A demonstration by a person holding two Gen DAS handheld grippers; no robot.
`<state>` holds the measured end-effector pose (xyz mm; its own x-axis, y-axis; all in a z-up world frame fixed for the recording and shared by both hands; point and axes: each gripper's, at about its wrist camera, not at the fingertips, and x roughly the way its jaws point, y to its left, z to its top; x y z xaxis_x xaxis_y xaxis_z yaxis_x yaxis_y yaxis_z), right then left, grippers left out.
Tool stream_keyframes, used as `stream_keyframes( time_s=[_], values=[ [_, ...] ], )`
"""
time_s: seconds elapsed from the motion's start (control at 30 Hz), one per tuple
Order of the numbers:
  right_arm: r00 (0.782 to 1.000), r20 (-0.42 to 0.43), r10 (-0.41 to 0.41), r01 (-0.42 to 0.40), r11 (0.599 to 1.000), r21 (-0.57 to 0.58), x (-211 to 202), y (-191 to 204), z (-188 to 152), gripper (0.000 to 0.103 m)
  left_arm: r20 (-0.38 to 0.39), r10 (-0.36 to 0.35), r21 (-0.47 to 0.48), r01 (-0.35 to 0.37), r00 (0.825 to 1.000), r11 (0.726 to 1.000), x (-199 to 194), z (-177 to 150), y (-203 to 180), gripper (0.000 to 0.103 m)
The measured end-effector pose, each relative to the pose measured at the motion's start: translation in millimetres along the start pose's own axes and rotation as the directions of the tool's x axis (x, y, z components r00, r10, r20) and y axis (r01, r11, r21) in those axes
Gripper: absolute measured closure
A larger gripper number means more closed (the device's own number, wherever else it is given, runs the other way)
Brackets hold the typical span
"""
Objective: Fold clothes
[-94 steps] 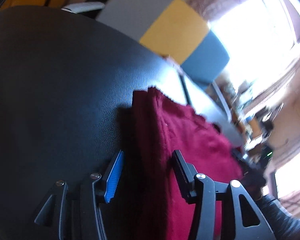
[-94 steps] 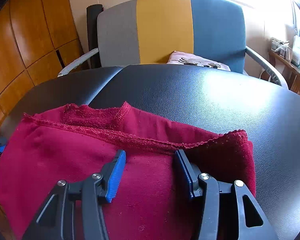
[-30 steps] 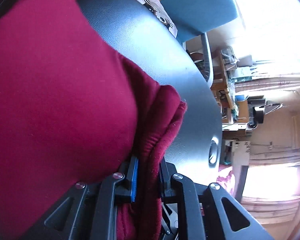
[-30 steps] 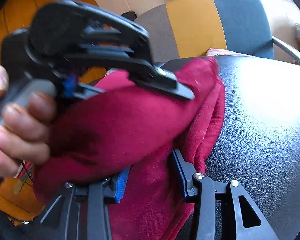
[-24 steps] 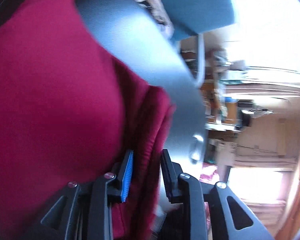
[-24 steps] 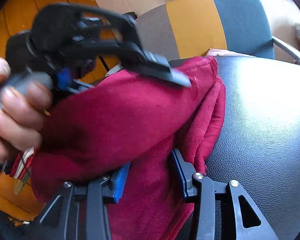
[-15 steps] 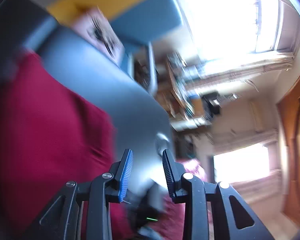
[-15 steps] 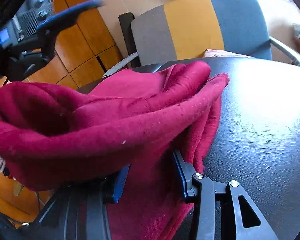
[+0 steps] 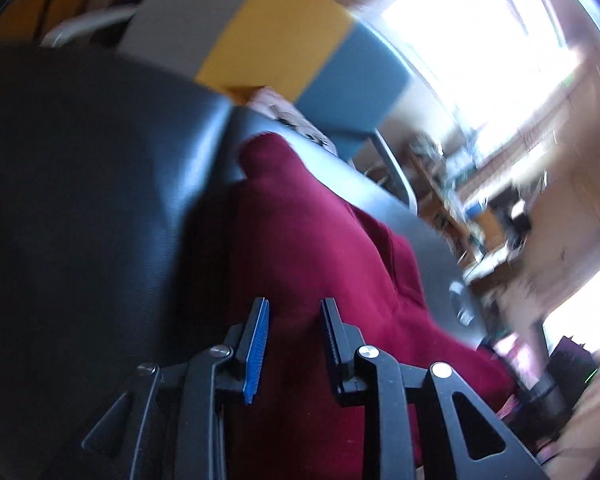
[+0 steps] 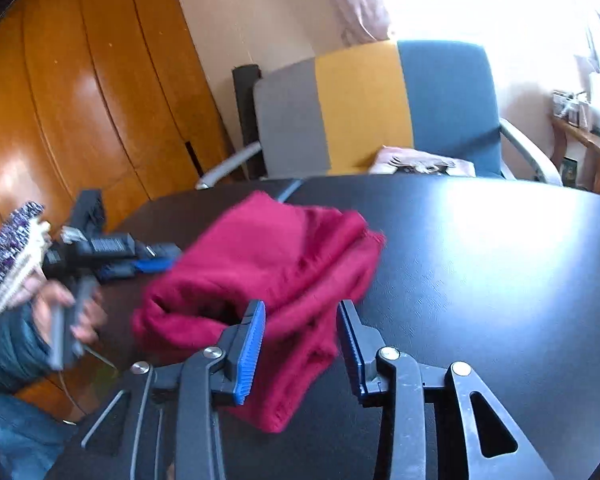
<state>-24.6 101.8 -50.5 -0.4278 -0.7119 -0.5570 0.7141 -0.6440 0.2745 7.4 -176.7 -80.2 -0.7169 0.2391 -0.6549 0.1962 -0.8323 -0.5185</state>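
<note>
A dark red garment (image 10: 268, 256) lies in a folded bundle on the black table (image 10: 480, 280). My right gripper (image 10: 300, 320) hovers above its near edge. Its jaws are closing, and the cloth shows between them from below without the pads pressing on it. My left gripper (image 10: 152, 264) is off to the left of the bundle, held by a person's hand (image 10: 60, 308). In the left wrist view the garment (image 9: 320, 240) lies beyond my left gripper (image 9: 294, 316). Those jaws are closing too, with nothing pinched between them.
A grey, yellow and blue chair (image 10: 360, 112) stands behind the table with a pink cloth (image 10: 416, 162) on its seat. Wooden wall panels (image 10: 80, 100) are at the left. Cluttered shelves (image 10: 588, 112) are at the far right.
Both grippers have let go of the red garment. The left one drew away to the left, the right one rose and pulled back, and the bundle dropped onto the table.
</note>
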Motion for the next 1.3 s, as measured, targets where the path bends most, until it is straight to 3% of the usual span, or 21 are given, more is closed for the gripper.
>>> stream_keyframes(
  time_s=[0.1, 0.2, 0.3, 0.4, 0.43, 0.47, 0.53, 0.7, 0.93, 1.03, 1.1, 1.17, 1.23, 1.3],
  values=[
    [0.993, -0.112, 0.029, -0.035, 0.998, -0.046, 27.9, 17.4, -11.0, 0.072, -0.039, -0.008, 0.093, 0.012, 0.999, 0.996, 5.6, -16.9, -14.3, 0.077],
    [0.966, -0.258, -0.007, -0.015, 0.996, -0.084, 58.9, 24.7, -40.3, 0.074, -0.037, 0.049, 0.213, -0.040, 0.998, 0.976, 8.8, -29.9, -24.9, 0.073],
    [0.976, -0.212, 0.054, -0.046, 0.998, 0.043, 50.8, 3.9, -49.5, 0.075, -0.042, 0.073, 0.252, -0.060, 0.996, 0.966, 6.6, -31.3, -24.7, 0.072],
    [0.977, -0.165, 0.133, -0.100, 0.975, 0.197, 33.6, -23.7, -45.0, 0.069, -0.031, 0.107, 0.281, -0.095, 0.994, 0.955, -0.4, -28.4, -33.8, 0.074],
    [0.977, -0.146, 0.154, -0.116, 0.964, 0.240, 27.3, -32.1, -42.7, 0.062, -0.014, 0.110, 0.296, -0.101, 0.994, 0.950, -5.8, -29.4, -38.7, 0.077],
    [0.979, -0.116, 0.168, -0.131, 0.952, 0.277, 19.5, -40.6, -37.4, 0.042, 0.003, 0.093, 0.318, -0.090, 0.996, 0.944, -13.0, -32.1, -44.6, 0.077],
    [0.985, -0.046, 0.166, -0.144, 0.940, 0.308, 6.9, -52.3, -24.5, 0.023, 0.012, 0.054, 0.370, -0.055, 0.998, 0.928, -20.7, -38.8, -56.4, 0.076],
    [0.984, 0.048, 0.171, -0.177, 0.935, 0.307, 19.9, -60.4, 13.6, 0.023, -0.021, 0.045, 0.437, -0.032, 0.999, 0.899, -8.6, -54.5, -66.6, 0.075],
    [0.992, -0.010, 0.124, -0.114, 0.939, 0.325, 77.7, -65.0, 40.3, 0.024, -0.056, 0.000, 0.394, 0.022, 0.998, 0.919, 3.7, -51.4, -59.8, 0.074],
    [0.993, -0.036, 0.110, -0.091, 0.937, 0.338, 93.9, -77.3, 36.3, 0.032, -0.051, 0.005, 0.411, 0.017, 0.999, 0.911, 8.0, -52.3, -62.2, 0.074],
    [0.993, -0.056, 0.106, -0.081, 0.940, 0.333, 105.7, -76.4, 37.0, 0.050, -0.041, 0.012, 0.423, 0.007, 0.999, 0.906, 6.2, -53.3, -64.8, 0.074],
    [0.992, -0.105, 0.067, -0.033, 0.953, 0.302, 119.3, -72.6, 41.4, 0.083, -0.026, 0.008, 0.421, 0.003, 1.000, 0.907, 1.1, -52.9, -66.8, 0.075],
    [0.991, -0.131, 0.020, 0.012, 0.970, 0.242, 122.8, -65.6, 48.7, 0.088, -0.006, -0.024, 0.408, 0.024, 1.000, 0.913, -7.5, -51.2, -69.9, 0.075],
    [0.997, -0.076, 0.010, 0.004, 0.982, 0.189, 102.7, -56.9, 58.7, 0.089, -0.024, -0.066, 0.432, 0.070, 0.998, 0.899, -9.3, -54.3, -76.1, 0.074]
  ],
)
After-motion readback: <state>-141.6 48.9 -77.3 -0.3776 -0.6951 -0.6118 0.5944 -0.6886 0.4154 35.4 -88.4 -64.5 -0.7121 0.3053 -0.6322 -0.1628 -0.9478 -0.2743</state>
